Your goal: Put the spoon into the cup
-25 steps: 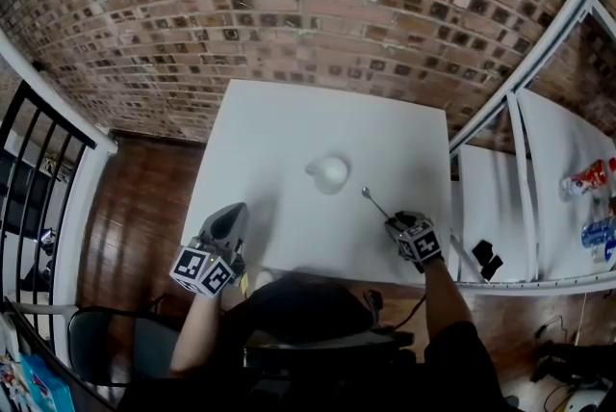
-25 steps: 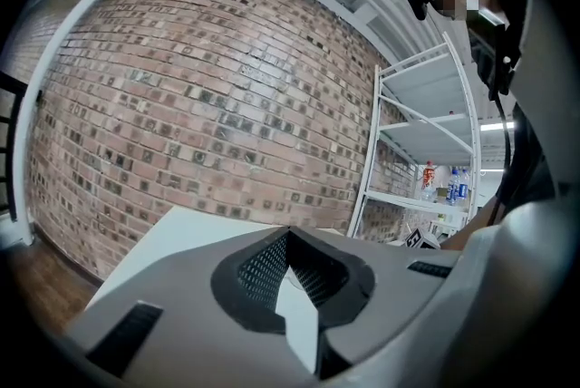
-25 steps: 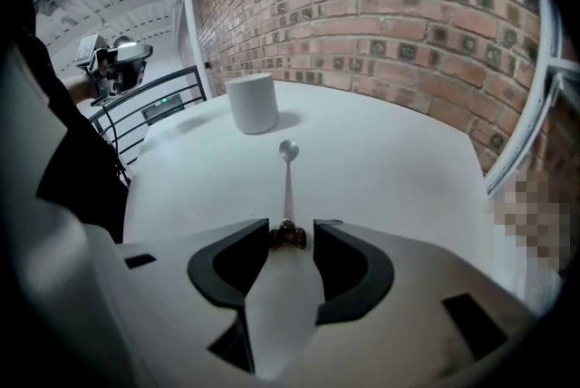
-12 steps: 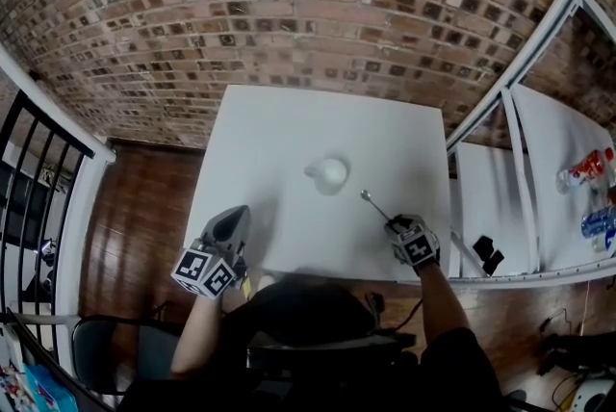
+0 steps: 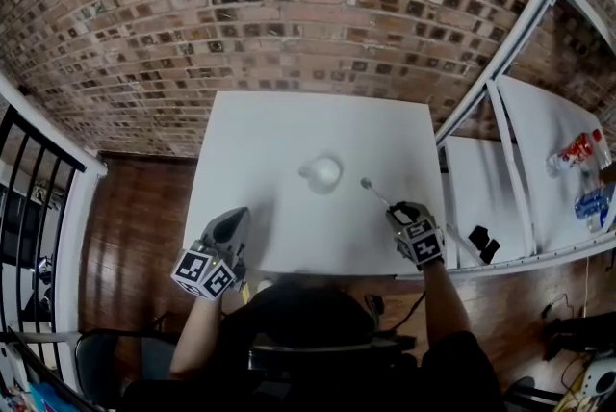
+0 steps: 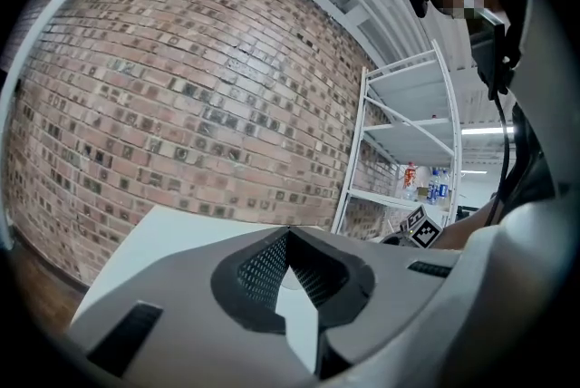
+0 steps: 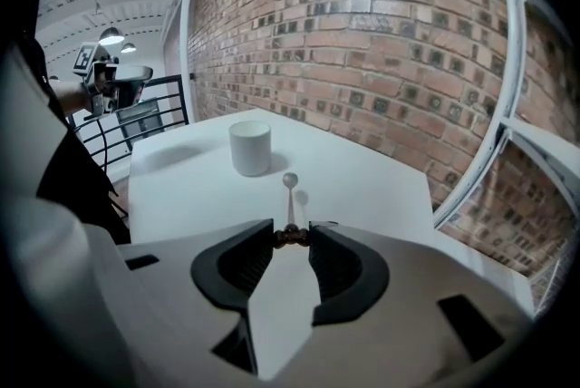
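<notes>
Since the frame a second earlier, the right gripper (image 5: 396,209) is seen raised off the table (image 5: 260,141), and the spoon (image 5: 375,193) is carried up with it. No shift is noted in the left gripper (image 5: 231,219), which is held near the table's front-left edge.

Right gripper: in the right gripper view the jaws are closed on the very end of the spoon handle. The spoon projects forward from the pads, bowl end leading. Its shadow (image 7: 300,196) is cast on the table just beside the bowl, so the spoon is judged clear of the surface.

Left gripper: in the left gripper view the jaw tips are brought together with nothing between them. It is not engaged with either object.

Cup (image 5: 322,172): white, upright, standing on the table, untouched. It is seen ahead of the spoon bowl and slightly to its left in the right gripper view, apart from it.

Progress: pick-up is judged complete. Still to be done: the spoon is to be carried over the cup rim, lowered in bowl end first, and released. The spoon is not yet over the cup.
</notes>
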Tool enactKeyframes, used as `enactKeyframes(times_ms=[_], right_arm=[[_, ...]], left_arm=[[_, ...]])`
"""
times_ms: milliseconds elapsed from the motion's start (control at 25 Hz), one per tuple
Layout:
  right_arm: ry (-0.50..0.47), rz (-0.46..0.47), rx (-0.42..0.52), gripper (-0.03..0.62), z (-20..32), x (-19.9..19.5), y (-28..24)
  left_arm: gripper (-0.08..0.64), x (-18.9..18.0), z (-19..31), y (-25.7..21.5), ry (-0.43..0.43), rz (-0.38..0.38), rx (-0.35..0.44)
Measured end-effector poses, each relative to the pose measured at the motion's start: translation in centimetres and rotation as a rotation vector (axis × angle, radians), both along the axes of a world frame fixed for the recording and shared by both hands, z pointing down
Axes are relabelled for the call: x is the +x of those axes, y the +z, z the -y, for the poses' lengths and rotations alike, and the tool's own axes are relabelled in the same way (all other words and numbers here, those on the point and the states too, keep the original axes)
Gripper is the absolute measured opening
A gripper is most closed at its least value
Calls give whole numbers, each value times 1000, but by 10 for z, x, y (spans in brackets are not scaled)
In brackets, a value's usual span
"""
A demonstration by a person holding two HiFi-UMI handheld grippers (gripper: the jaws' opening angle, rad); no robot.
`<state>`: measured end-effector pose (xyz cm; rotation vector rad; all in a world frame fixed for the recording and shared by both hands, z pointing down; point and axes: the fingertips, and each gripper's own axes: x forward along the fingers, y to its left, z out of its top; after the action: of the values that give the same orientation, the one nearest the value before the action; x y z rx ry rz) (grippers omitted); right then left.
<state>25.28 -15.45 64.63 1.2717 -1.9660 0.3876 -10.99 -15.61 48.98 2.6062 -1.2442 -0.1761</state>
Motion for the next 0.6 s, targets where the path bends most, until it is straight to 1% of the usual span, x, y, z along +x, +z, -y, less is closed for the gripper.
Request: enactKeyframes(times_ms=[360,520,600], right_arm=[[-55,8,182,129,23,-32,-85],[-123,20,201,129,32,-60,-105],[-163,20,178,129,36,-72,-103]], left_arm=[[5,-6,0,-3,8,-18,6],[4,-15,5,-6,-6,-29,14],[5,-17,6,-7,-15,-37,19]])
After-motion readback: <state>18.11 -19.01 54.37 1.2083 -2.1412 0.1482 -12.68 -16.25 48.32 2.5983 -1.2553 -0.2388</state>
